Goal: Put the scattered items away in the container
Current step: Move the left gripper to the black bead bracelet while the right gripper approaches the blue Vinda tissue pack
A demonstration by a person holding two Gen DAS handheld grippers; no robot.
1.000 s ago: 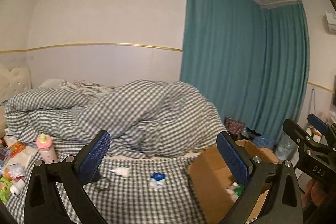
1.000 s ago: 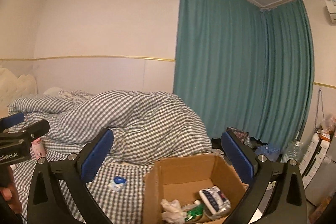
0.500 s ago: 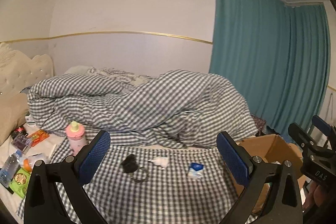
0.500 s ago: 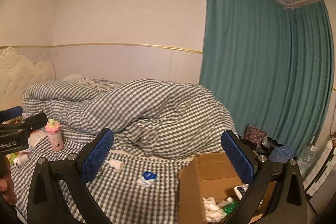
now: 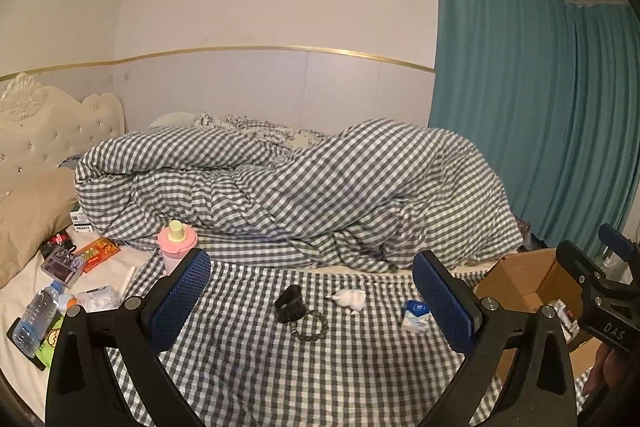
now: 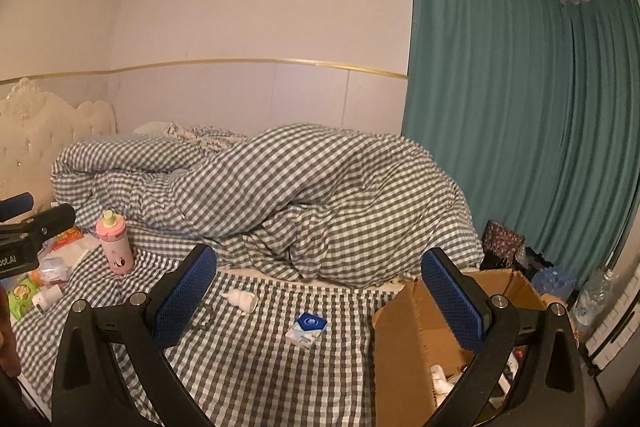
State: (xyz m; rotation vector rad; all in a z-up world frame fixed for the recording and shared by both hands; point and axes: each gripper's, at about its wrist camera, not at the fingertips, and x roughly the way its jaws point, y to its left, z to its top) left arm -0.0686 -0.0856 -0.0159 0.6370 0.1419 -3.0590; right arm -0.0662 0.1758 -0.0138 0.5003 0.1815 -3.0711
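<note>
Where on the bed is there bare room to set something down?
Free: the checked cloth nearer the camera than the bead bracelet and the tissue pack. Crowded: the white sheet by the pink bottle, with the water bottle and snack packets.

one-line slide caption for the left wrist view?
Open left gripper faces a black item, white bottle and tissue pack on the checked sheet.

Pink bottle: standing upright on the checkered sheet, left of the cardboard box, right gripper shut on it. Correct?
Not quite. The right gripper is open and empty, well short of the pink bottle; the right wrist view shows its blue pads spread wide with nothing between them. The rest holds: the bottle stands upright on the checkered sheet, left of the cardboard box.
</note>
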